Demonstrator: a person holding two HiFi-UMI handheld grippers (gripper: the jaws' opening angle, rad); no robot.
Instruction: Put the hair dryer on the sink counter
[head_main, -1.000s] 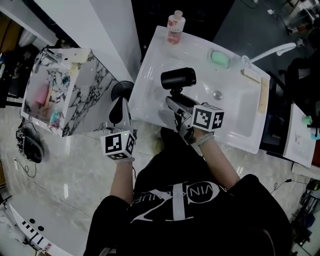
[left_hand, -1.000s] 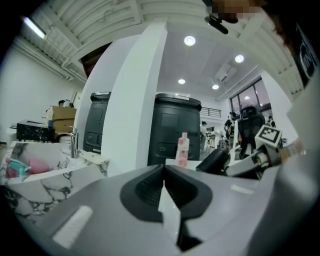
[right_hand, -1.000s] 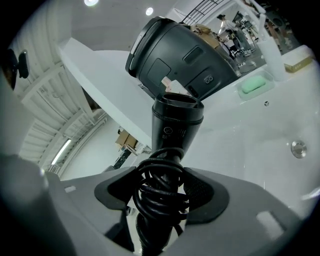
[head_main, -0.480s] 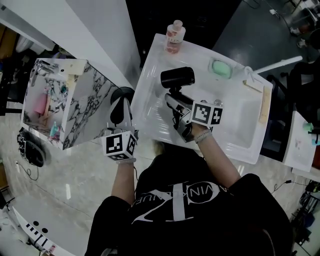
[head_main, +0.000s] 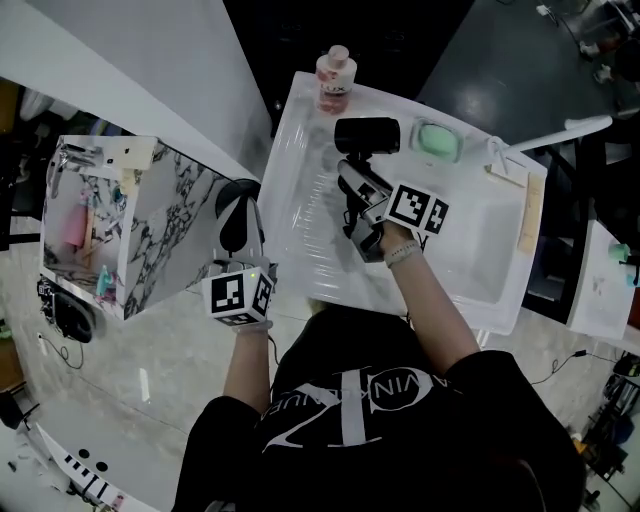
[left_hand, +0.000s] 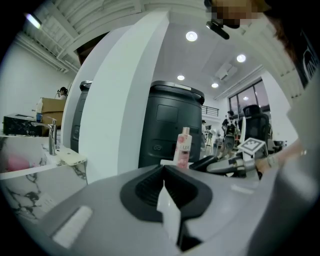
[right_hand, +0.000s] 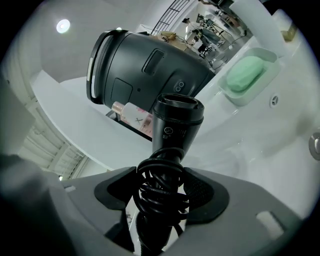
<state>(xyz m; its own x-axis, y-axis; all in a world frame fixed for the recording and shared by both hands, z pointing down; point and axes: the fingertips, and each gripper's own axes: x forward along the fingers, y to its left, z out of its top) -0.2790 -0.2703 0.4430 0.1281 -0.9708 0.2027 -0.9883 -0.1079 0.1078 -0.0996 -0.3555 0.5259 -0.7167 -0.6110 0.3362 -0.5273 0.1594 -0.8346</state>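
The black hair dryer (head_main: 366, 137) hangs over the back of the white sink counter (head_main: 300, 235), its barrel between the pink bottle and the soap. My right gripper (head_main: 358, 192) is shut on its cord-wrapped handle. In the right gripper view the coiled cord and handle (right_hand: 161, 192) fill the gap between the pads, and the dryer's barrel (right_hand: 176, 122) points away. My left gripper (head_main: 237, 228) hovers off the counter's left edge, jaws closed with nothing held. In the left gripper view, the dryer (left_hand: 212, 162) shows at right.
A pink bottle (head_main: 333, 78) stands at the counter's back left corner. A green soap in its dish (head_main: 438, 140) lies by the basin (head_main: 470, 230), with a white faucet (head_main: 560, 128) at the right. A marble-patterned cabinet (head_main: 150, 225) stands left of the counter.
My right gripper has carried the hair dryer farther back over the counter, toward the pink bottle and soap. The left gripper has barely moved.
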